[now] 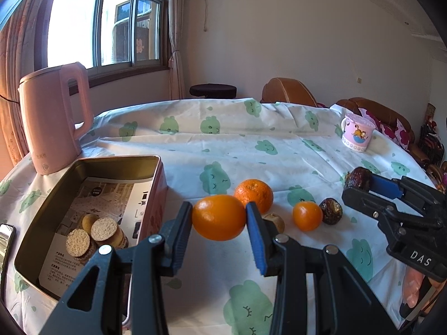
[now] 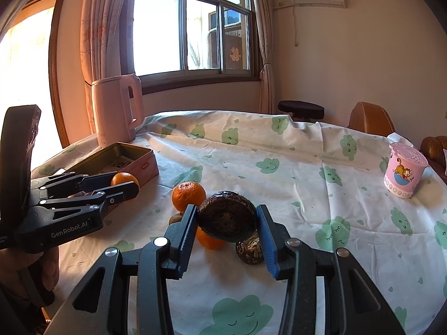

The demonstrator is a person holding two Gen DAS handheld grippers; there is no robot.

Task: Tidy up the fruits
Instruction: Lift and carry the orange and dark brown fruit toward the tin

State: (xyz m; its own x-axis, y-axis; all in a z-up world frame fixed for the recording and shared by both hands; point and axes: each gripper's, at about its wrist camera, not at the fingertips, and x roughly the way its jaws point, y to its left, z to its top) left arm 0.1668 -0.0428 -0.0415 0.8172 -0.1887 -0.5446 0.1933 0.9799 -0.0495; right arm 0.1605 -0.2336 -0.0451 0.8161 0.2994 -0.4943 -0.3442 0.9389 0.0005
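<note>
Between the left gripper's (image 1: 219,217) pads sits a clamped orange (image 1: 218,217), raised above the cloud-print tablecloth (image 1: 279,150) beside the open tin (image 1: 117,164). From the right wrist, the right gripper (image 2: 227,220) pinches a dark wrinkled fruit (image 2: 227,216) over the same cloth, window (image 2: 190,28) behind.

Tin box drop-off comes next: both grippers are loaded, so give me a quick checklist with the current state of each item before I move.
1. Left gripper clamped on the orange, lifted off the cloth: ok.
2. Right gripper clamped on the dark wrinkled fruit: ok.
3. Tin box open, no lid in the way: ok.
4. Free space in the box beside the biscuits: ok, paper-lined floor shows.
5. Fruit left on the table: not ok, two oranges, a dark fruit and a small brown one remain.
6. Path to the box past the kettle: cannot tell.
</note>
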